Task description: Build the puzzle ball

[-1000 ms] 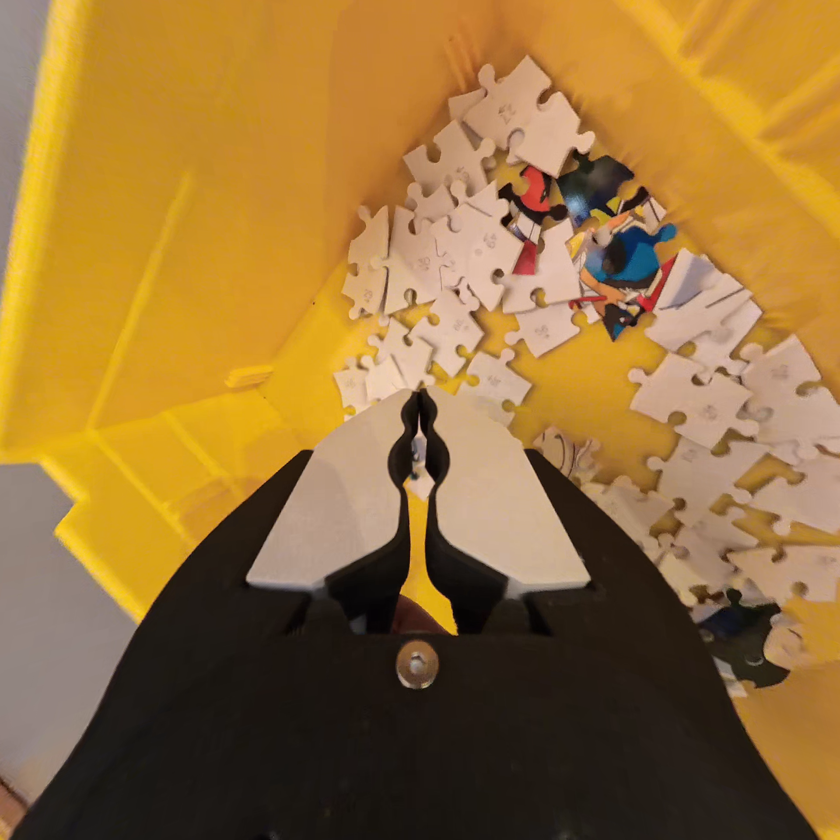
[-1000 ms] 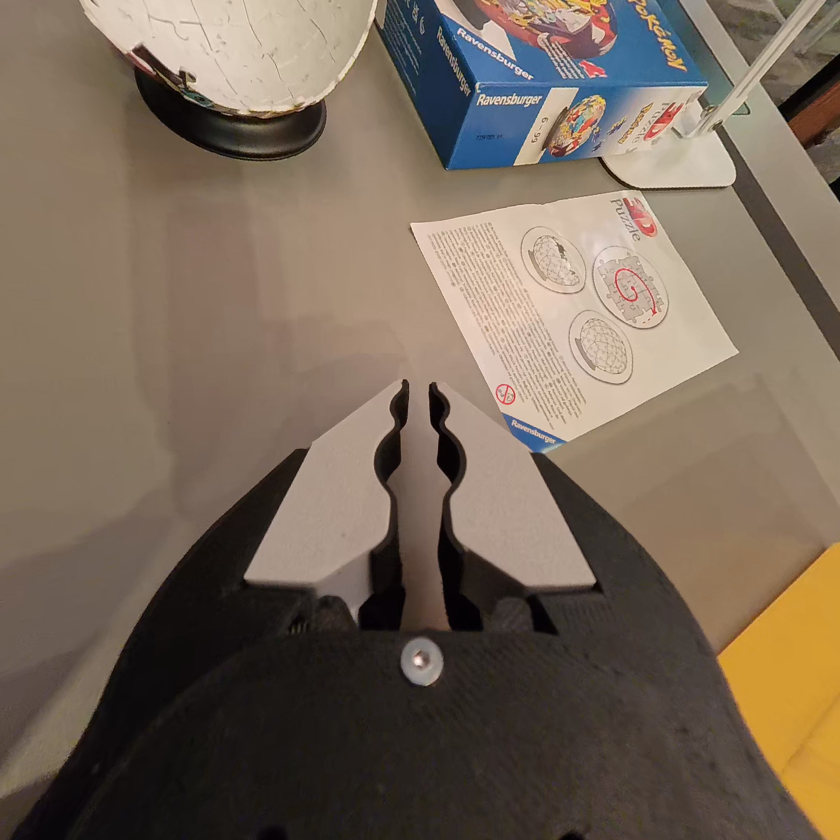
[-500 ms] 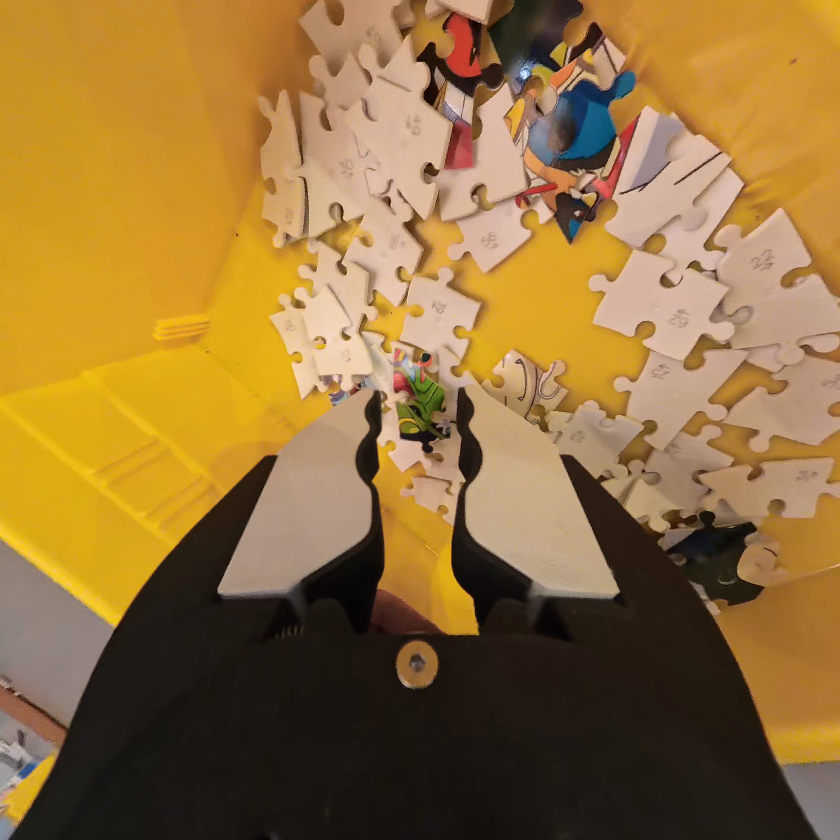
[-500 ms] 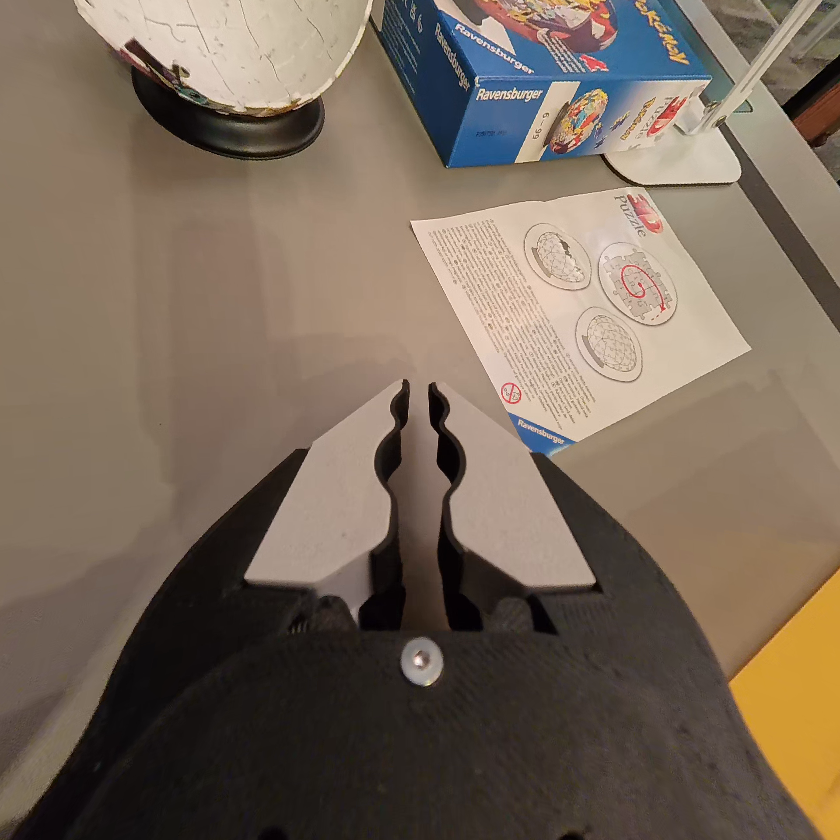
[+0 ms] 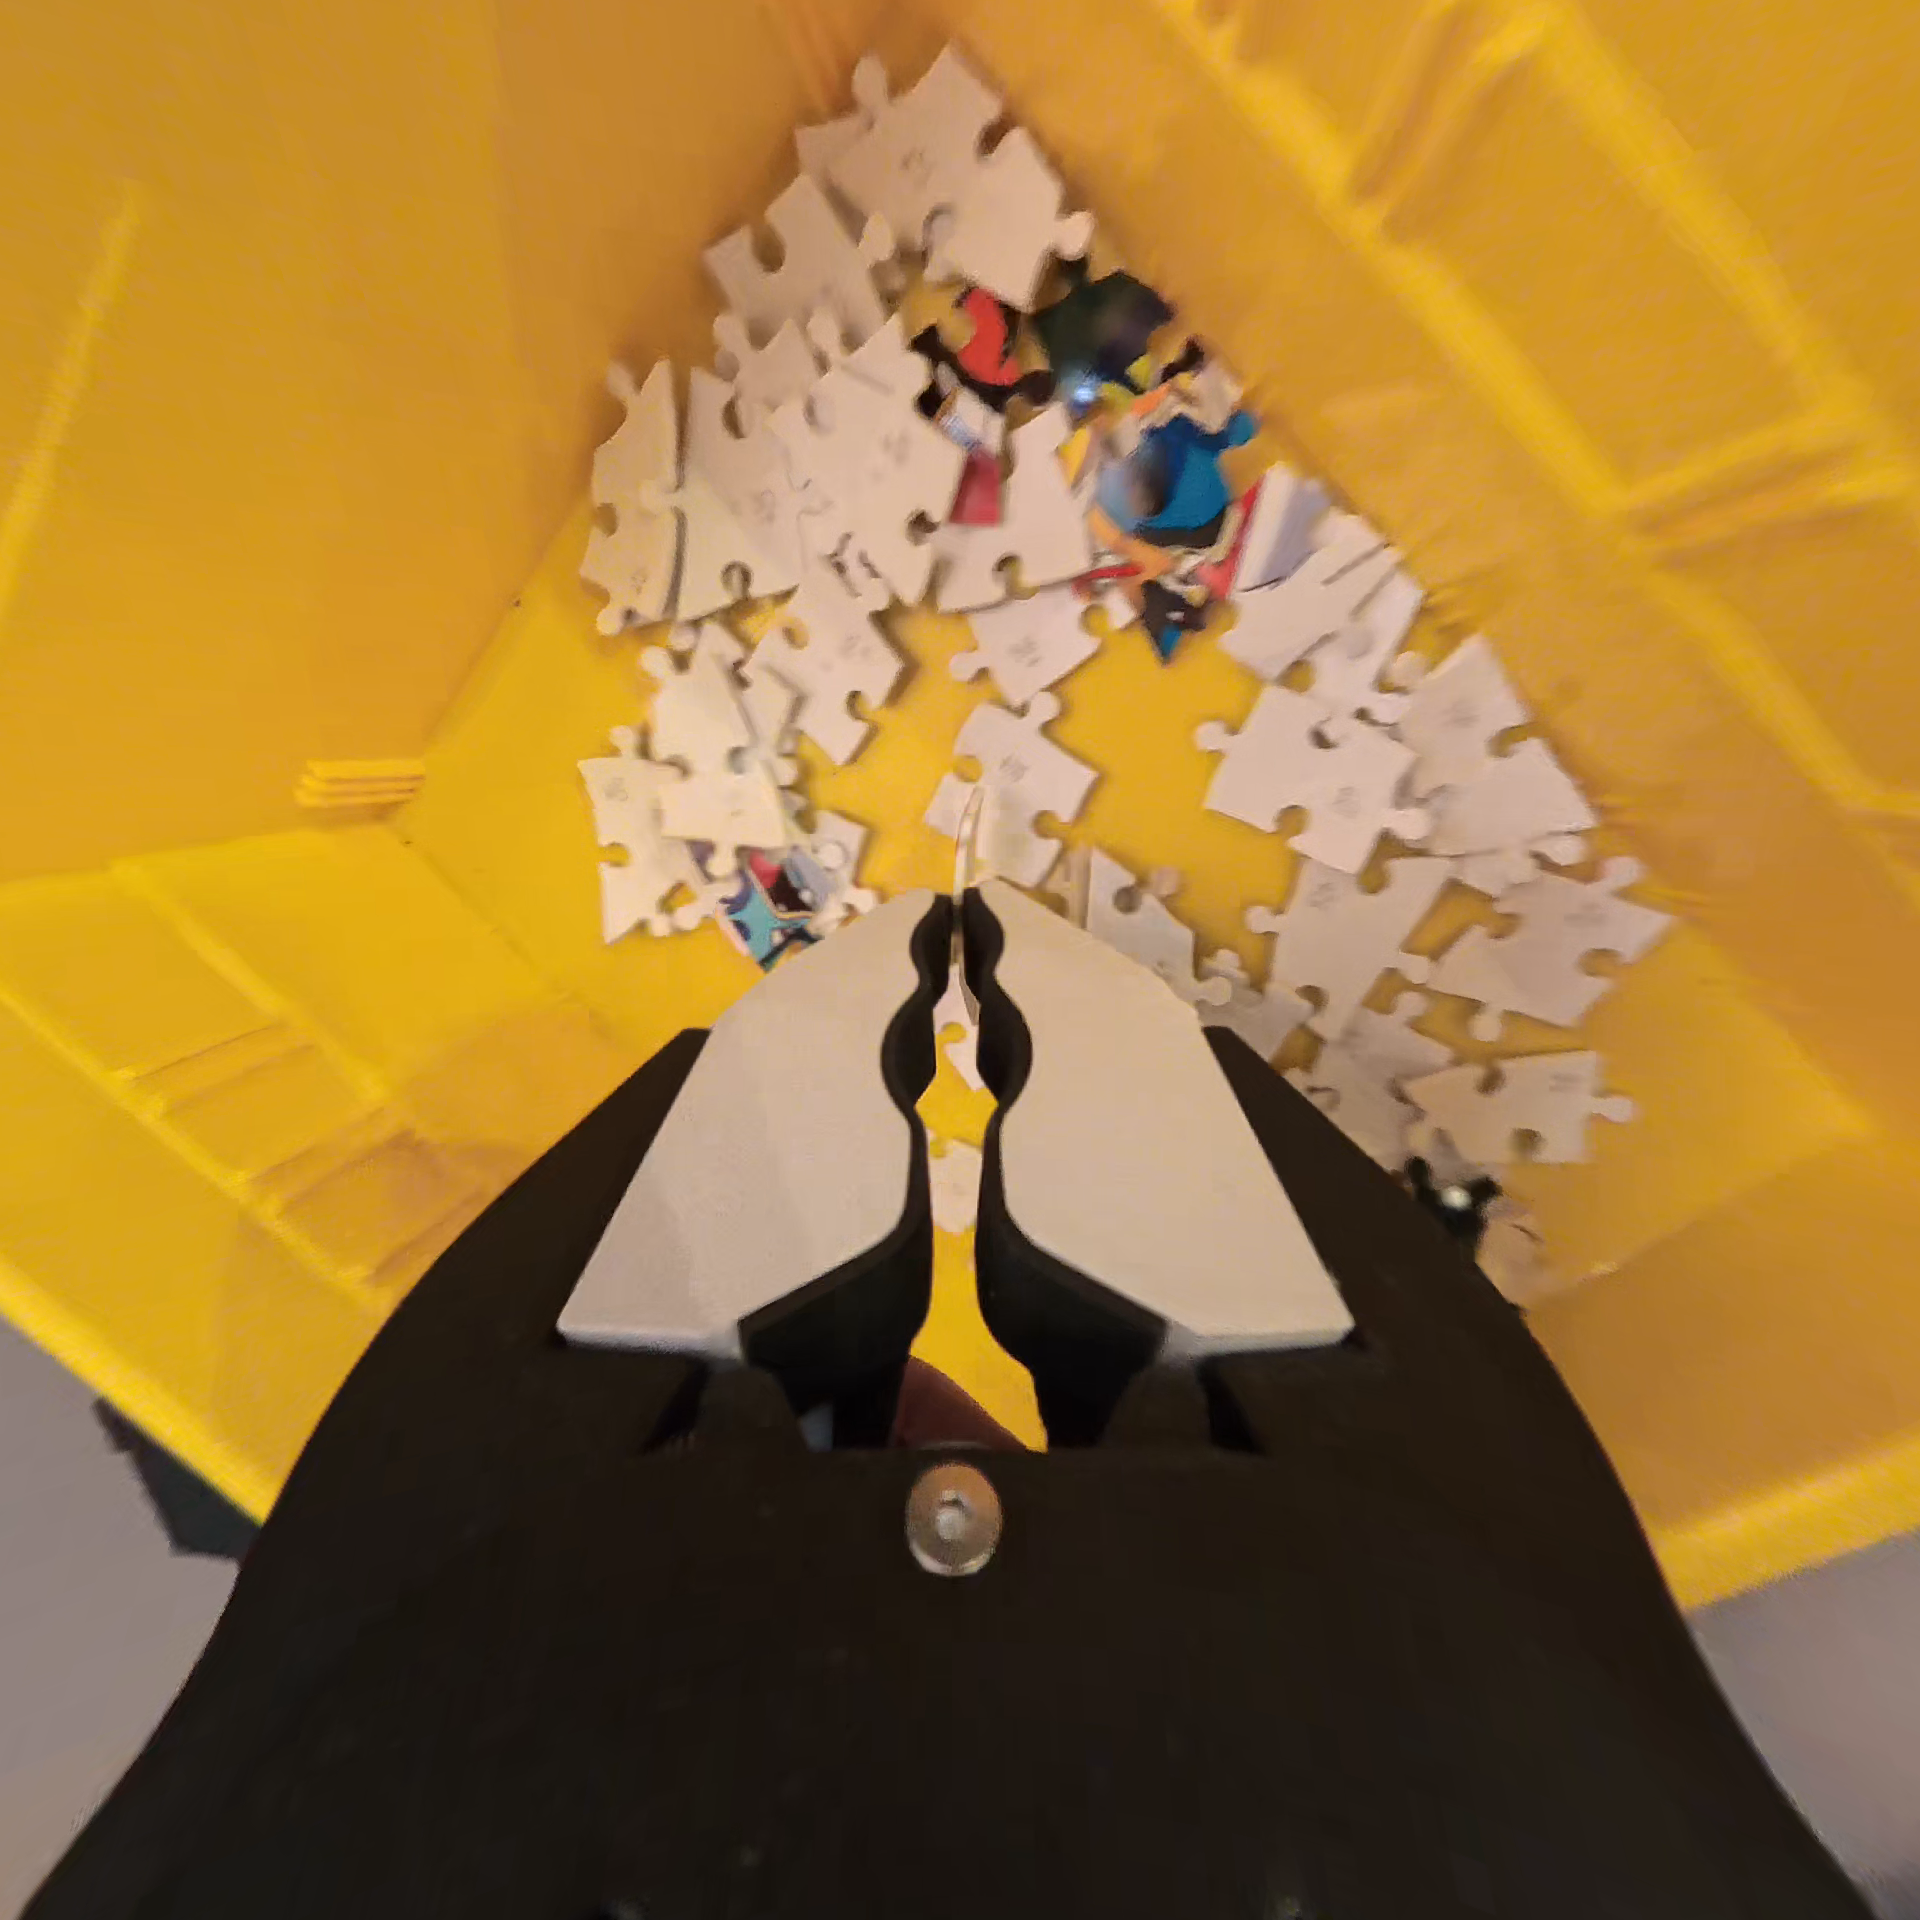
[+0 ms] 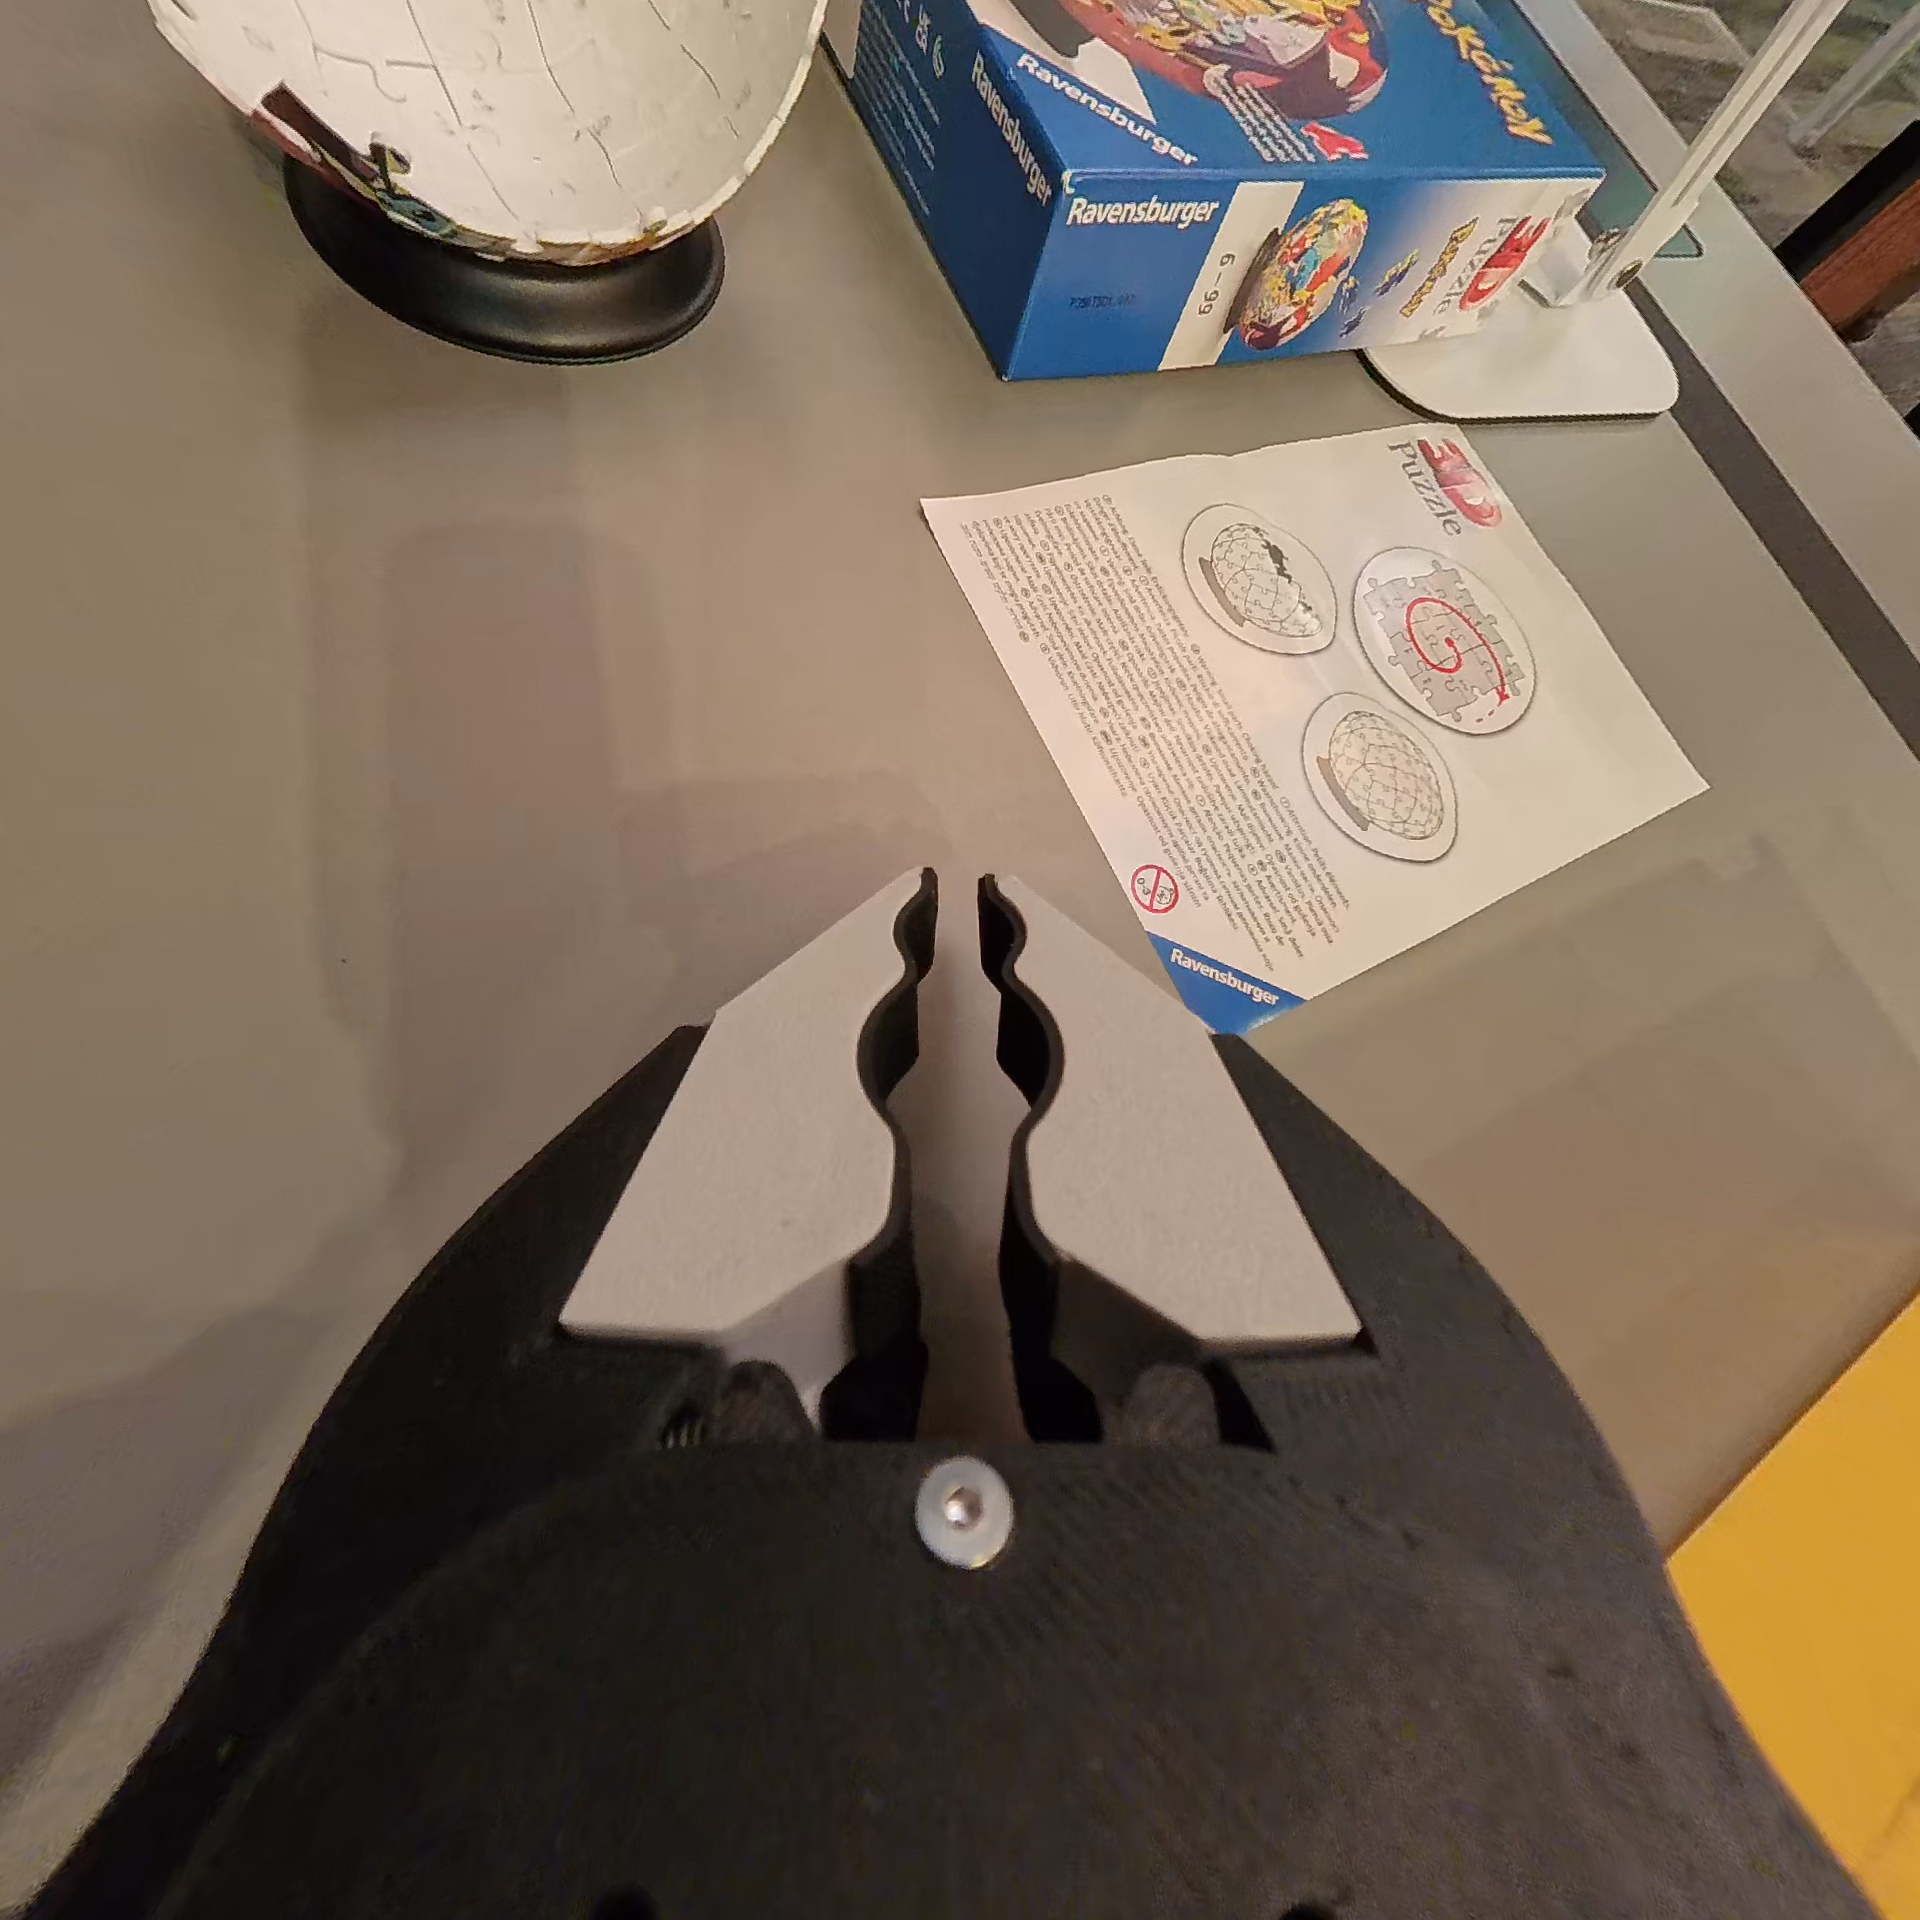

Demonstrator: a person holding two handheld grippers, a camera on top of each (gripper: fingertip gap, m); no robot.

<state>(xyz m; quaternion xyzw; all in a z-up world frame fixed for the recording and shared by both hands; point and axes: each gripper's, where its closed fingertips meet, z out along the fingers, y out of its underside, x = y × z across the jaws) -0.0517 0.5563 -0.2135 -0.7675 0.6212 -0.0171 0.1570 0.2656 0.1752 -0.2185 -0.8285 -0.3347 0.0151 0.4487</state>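
In the left wrist view my left gripper (image 5: pixel 957 902) is shut on a thin puzzle piece (image 5: pixel 968 847), held edge-on and lifted above the heap of loose pieces (image 5: pixel 1049 644) in the yellow bin (image 5: pixel 312 416). Most pieces lie white side up; a few show colours. In the right wrist view my right gripper (image 6: pixel 956 881) hovers over the grey table (image 6: pixel 468 779), jaws nearly together with a narrow gap and nothing between them. The partly built white puzzle ball (image 6: pixel 499 114) sits on a black stand (image 6: pixel 509 301) at the far left.
A blue puzzle box (image 6: pixel 1195 177) lies at the back, a white instruction sheet (image 6: pixel 1320 717) right of my right gripper. A white stand base (image 6: pixel 1538 364) sits by the table's right edge. A yellow bin corner (image 6: pixel 1829 1558) shows bottom right. Spacing between my two grippers at the tips: around 50 cm. The partly built white puzzle ball (image 6: pixel 499 114) lies around 20 cm away from my right fingertips.
My left gripper opened over the pieces, then shut on one piece and pulled back up from the heap. My right gripper has barely moved.
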